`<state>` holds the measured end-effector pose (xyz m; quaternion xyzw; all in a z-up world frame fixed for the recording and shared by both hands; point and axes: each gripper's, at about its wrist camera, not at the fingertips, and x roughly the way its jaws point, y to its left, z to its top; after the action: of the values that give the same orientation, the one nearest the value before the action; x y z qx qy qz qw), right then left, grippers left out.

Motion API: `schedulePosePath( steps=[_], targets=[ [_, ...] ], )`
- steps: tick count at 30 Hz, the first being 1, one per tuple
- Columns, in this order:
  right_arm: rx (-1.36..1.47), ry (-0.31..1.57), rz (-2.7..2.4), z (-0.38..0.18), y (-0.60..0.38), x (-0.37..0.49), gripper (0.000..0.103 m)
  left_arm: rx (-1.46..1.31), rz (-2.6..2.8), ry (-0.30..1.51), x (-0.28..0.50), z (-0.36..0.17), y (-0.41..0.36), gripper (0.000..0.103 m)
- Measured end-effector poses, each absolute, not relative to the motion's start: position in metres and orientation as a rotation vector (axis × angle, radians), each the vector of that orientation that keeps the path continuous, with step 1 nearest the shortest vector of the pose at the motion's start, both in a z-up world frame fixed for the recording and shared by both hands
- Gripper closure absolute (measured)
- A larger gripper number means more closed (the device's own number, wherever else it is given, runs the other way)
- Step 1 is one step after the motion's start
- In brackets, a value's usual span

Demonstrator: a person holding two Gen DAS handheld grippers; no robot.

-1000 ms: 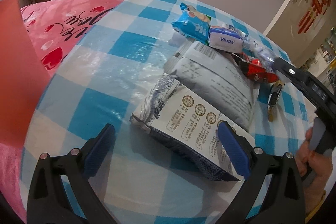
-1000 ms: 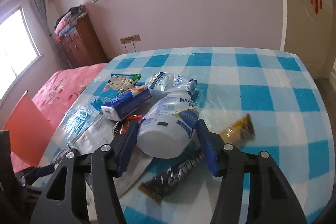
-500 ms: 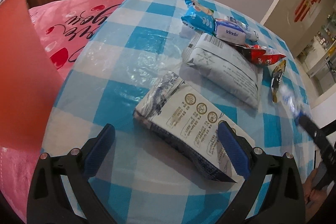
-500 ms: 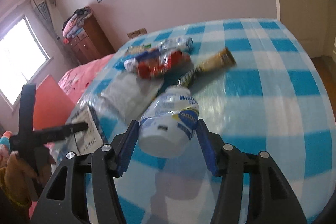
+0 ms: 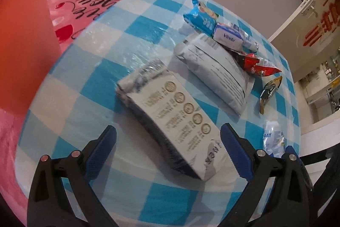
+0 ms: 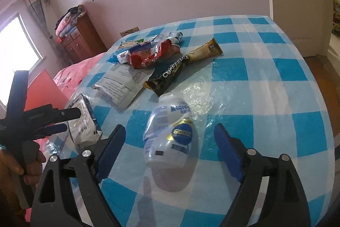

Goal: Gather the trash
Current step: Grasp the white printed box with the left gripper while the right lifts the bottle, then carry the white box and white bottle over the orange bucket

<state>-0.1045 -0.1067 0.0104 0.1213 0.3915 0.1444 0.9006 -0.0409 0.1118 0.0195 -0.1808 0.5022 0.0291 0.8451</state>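
Observation:
A clear crushed plastic bottle (image 6: 170, 133) with a blue label sits between the jaws of my right gripper (image 6: 169, 128), which are opening; neither pad touches it. Its shadow lies on the checked tablecloth (image 6: 265, 69) just beneath it. The bottle (image 5: 273, 137) also shows at the right in the left wrist view. My left gripper (image 5: 169, 130) is open, low over a white and dark foil pack (image 5: 170, 112) whose near end lies between the fingers, untouched. From the right wrist view that left gripper (image 6: 61, 120) hovers over the same pack (image 6: 85, 122).
Further back lie a grey mailer bag (image 5: 214, 69), a red snack packet (image 5: 255, 63), a tissue pack (image 5: 229, 37), a blue snack packet (image 5: 199, 16) and a black and gold coffee sachet (image 6: 176, 71). An orange bin (image 5: 21, 35) stands left of the table by a pink bed (image 5: 80, 5).
My right gripper carried the bottle from the pile to the table's near side, then its jaws widened and let go of it. The left gripper stayed over the foil pack.

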Motion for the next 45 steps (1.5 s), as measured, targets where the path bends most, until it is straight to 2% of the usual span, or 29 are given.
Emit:
schedulePosePath(
  steps=[12,14,18,24,27,29,32,45],
  targets=[
    [0.269,0.838,0.330,-0.001,-0.107,-0.103,0.018,-0.260,0.149,1.061,-0.020,0.009,0.093,0.007],
    [0.271,0.835,0.327,-0.001,-0.107,-0.104,0.018,-0.246,0.142,1.051,-0.021,0.010,0.092,0.012],
    [0.258,0.825,0.311,0.000,-0.105,-0.104,0.018,-0.224,0.118,1.036,-0.022,0.013,0.088,0.031],
    [0.225,0.841,0.295,-0.002,-0.100,-0.102,0.029,-0.207,0.075,1.019,-0.028,0.016,0.086,0.042],
    [0.194,0.843,0.279,-0.002,-0.096,-0.103,0.034,-0.208,0.052,1.013,-0.032,0.016,0.088,0.043],
    [0.174,0.844,0.272,-0.002,-0.093,-0.104,0.046,-0.221,0.031,1.011,-0.035,0.016,0.091,0.043],
    [0.127,0.844,0.261,-0.003,-0.086,-0.105,0.055,-0.226,0.006,1.001,-0.042,0.018,0.095,0.043],
    [0.068,0.809,0.247,0.002,-0.078,-0.111,0.056,-0.195,-0.096,0.918,-0.067,0.037,0.109,0.043]
  ],
)
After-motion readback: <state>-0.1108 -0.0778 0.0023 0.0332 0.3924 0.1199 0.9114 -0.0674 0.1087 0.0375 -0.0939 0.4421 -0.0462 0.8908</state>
